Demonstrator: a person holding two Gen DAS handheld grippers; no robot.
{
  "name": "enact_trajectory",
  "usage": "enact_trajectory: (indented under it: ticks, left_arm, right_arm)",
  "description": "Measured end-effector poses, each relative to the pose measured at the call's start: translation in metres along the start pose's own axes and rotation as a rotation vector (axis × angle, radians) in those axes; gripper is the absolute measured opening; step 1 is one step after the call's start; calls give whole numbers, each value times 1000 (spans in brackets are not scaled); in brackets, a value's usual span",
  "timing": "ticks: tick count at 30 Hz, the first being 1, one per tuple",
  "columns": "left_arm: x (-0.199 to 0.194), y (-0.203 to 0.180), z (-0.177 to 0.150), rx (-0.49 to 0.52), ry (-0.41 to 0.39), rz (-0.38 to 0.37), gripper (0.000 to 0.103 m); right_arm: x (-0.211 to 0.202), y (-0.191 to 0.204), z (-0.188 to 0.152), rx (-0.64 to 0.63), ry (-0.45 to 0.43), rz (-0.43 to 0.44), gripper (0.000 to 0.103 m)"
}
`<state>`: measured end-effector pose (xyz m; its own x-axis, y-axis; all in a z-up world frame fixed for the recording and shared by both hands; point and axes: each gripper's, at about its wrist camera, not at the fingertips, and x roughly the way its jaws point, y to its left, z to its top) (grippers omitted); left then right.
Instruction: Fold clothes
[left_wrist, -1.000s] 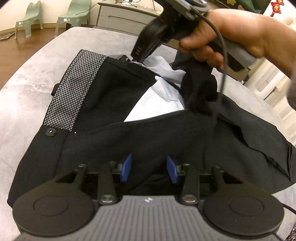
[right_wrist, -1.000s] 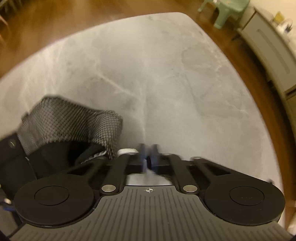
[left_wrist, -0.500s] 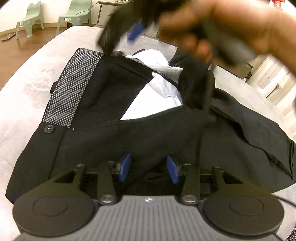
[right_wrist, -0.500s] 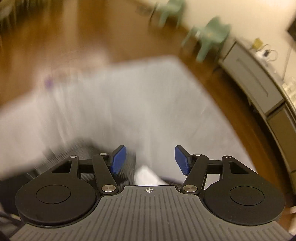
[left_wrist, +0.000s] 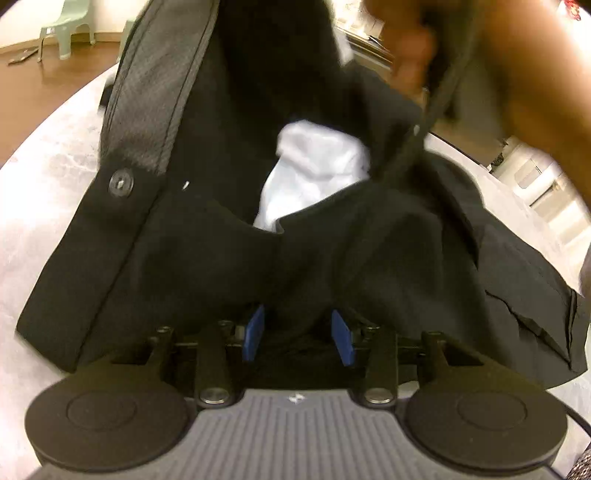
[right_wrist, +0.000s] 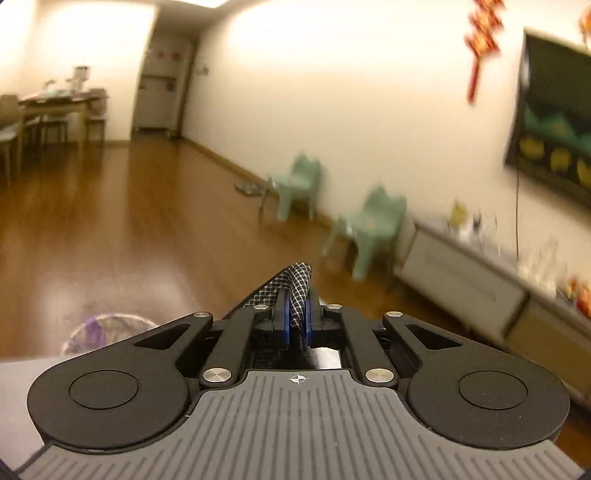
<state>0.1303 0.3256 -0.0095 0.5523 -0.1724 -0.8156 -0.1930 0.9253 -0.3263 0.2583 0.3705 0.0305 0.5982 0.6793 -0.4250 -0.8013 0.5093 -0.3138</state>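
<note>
Closing on the checked waistband (right_wrist: 300, 286), the right gripper (right_wrist: 296, 325) has lifted it off the bench (left_wrist: 40, 206), starting the fold; left gripper (left_wrist: 298, 334) jaws grasp black trousers (left_wrist: 207, 258).

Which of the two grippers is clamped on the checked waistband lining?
The right gripper: its closing fingers pinch the checked lining. The left gripper straddles plain black cloth.

Walls: cream, glowing under warm ceiling light.
Floor (right_wrist: 110, 221): brown wood, shining.
Seating: two pale green chairs (right_wrist: 373, 225) standing by the wall.
Storage: a long low cabinet (right_wrist: 461, 280) running along the right wall.
Far end: a wooden dining table (right_wrist: 55, 107).
Worktop (left_wrist: 44, 192): pale grey marble.
</note>
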Motion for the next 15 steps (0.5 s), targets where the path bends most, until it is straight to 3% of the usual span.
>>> enact_trajectory:
  ticks: [1, 3, 5, 8, 10, 13, 15]
  left_arm:
    - [0, 2, 1, -14, 3, -5, 40]
    - [-1, 7, 3, -45, 9, -10, 38]
    - [-4, 15, 6, -84, 9, -14, 39]
    - [-14, 24, 11, -90, -30, -10, 43]
    - [-20, 32, 16, -89, -63, 4, 44]
    - [-19, 50, 25, -158, -86, 94, 43]
    - [-30, 68, 28, -224, -118, 102, 42]
  right_arm:
    - [10, 9, -8, -34, 58, -3, 14]
    - [13, 7, -15, 22, 171, 89, 43]
    - [-16, -10, -12, 121, 111, 80, 60]
    - [-76, -43, -16, 268, 5, -6, 82]
    - [-118, -70, -32, 358, -4, -45, 84]
    - [-171, -99, -83, 442, 85, -134, 84]
    - [-199, -107, -123, 459, 173, -194, 84]
